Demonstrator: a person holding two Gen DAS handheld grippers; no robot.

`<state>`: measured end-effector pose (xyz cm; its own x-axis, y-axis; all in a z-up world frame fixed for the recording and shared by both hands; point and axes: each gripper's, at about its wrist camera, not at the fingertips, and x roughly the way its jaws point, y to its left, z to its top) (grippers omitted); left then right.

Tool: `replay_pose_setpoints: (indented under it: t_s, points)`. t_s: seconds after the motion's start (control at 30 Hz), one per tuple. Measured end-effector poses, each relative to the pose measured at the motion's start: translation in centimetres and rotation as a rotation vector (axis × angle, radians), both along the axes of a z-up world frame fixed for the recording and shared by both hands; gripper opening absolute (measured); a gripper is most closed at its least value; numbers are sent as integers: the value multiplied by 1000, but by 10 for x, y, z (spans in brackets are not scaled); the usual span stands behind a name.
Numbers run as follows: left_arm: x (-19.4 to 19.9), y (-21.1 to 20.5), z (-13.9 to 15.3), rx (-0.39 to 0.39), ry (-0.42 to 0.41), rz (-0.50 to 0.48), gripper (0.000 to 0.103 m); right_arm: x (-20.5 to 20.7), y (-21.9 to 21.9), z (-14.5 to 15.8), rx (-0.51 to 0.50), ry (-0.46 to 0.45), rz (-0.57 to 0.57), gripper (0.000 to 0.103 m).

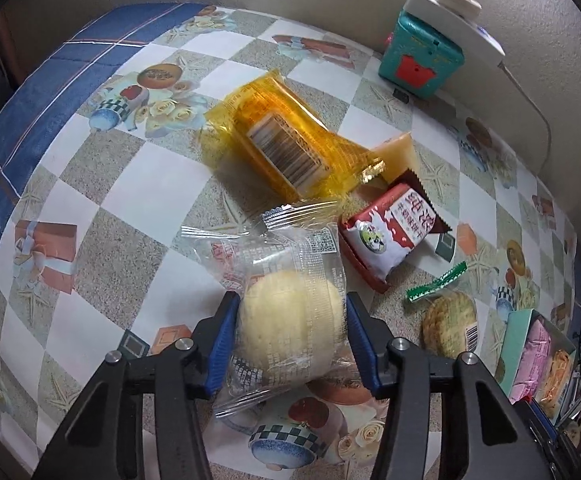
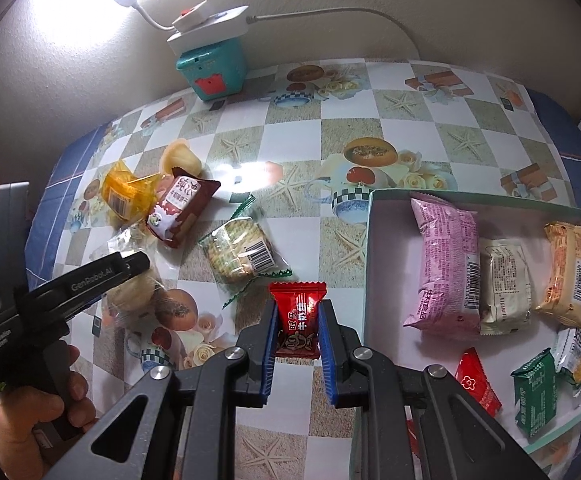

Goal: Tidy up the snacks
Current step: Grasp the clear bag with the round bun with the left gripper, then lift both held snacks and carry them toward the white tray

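Bun (image 1: 290, 320), round, pale, in crinkled clear wrapper, pinched by left gripper (image 1: 288, 334).

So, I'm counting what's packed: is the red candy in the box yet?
Out. The right fingers grip the red candy above the tablecloth, beside the box.

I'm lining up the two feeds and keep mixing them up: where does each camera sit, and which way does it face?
Left wrist: on the left gripper, looking steeply down at the table; its fingers clamp a clear-wrapped bun.
Right wrist: on the right gripper, also facing down, box at right; its fingers hold a red candy; a hand shows.
Shared: bun, brown packet, teal box.
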<state>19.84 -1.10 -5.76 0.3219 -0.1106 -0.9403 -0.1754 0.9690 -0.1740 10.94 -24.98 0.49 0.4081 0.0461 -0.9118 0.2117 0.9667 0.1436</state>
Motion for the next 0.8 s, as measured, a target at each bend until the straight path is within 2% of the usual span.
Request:
replay_pose_setpoints:
  t_s: [0.33, 0.5, 0.8]
  points:
    - [-13, 9, 59, -22, -131, 9, 53, -6, -8, 27, 9, -65, -20, 21]
    - [-18, -2, 91, -56, -205, -19, 53, -14, -18, 46, -7, -110, -42, 21]
    - [-30, -37, 125, -76, -282, -97, 53, -32, -62, 63, -31, -145, -147, 21]
